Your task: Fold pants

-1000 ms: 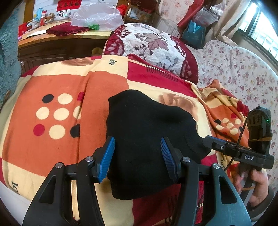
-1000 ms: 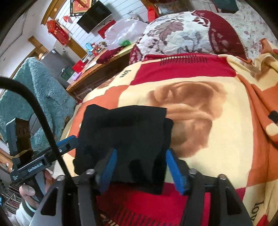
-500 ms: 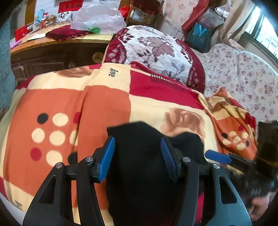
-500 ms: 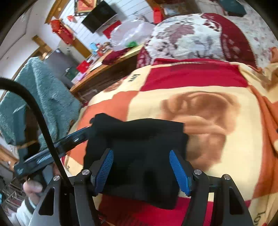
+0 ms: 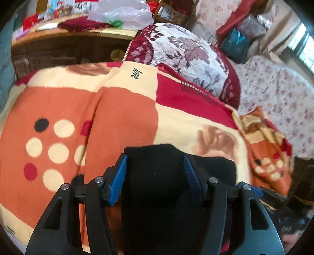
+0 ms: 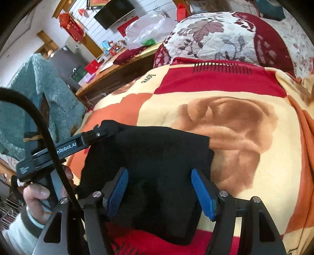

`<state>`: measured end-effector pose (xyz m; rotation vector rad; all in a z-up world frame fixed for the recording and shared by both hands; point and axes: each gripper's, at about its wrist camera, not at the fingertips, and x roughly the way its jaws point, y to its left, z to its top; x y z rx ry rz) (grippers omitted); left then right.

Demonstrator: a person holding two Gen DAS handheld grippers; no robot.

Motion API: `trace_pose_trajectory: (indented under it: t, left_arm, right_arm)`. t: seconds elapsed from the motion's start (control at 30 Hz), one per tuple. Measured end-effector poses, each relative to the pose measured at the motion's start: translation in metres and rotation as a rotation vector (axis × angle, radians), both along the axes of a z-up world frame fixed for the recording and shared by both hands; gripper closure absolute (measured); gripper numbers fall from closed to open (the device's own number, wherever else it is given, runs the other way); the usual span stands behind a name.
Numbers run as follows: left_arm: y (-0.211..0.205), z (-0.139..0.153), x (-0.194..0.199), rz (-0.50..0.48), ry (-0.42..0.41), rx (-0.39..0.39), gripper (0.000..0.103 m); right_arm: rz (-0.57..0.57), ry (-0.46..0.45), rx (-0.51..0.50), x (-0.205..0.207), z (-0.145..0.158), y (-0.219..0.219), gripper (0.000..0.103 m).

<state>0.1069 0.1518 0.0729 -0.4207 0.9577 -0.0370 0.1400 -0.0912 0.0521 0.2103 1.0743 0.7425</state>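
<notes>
The black pants lie folded into a compact bundle on a patterned orange, red and cream blanket. They also show in the right wrist view. My left gripper is open, its blue pads to either side of the bundle's near part. My right gripper is open over the bundle's near edge. The left gripper also shows in the right wrist view, with its tip at the bundle's far left corner.
A red and white floral cushion lies at the blanket's far end. A wooden cabinet with a plastic bag stands behind. A floral sofa is at right. A teal fluffy cover is at left.
Both grippers have drawn back toward me over the folded pants, so the bundle sits lower in both views. Both stay open. The pants have not visibly moved on the blanket.
</notes>
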Motion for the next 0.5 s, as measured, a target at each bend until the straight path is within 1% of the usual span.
trace_pose_trajectory:
  t: [0.07, 0.1, 0.2, 0.37, 0.43, 0.5]
  left_arm:
    - [0.004, 0.005, -0.009, -0.012, -0.009, -0.033, 0.044]
    - [0.005, 0.008, -0.013, -0.016, -0.012, -0.033, 0.042]
    - [0.002, 0.010, -0.027, -0.047, -0.007, -0.023, 0.040]
    - [-0.006, -0.005, -0.043, -0.078, 0.034, 0.002, 0.040]
    - [-0.004, -0.010, -0.046, -0.061, 0.028, -0.018, 0.036]
    - [-0.001, -0.016, -0.045, -0.046, 0.037, -0.041, 0.035]
  right_arm:
    - [-0.021, 0.009, 0.015, -0.001, 0.000, -0.011, 0.038]
    - [-0.033, 0.010, 0.013, -0.002, -0.001, -0.017, 0.037]
    - [-0.049, 0.035, 0.032, 0.000, -0.008, -0.030, 0.035]
    - [-0.027, 0.146, 0.144, 0.004, -0.030, -0.035, 0.035]
    - [-0.019, 0.169, 0.169, 0.004, -0.038, -0.034, 0.035]
    - [-0.002, 0.177, 0.171, 0.004, -0.044, -0.030, 0.035]
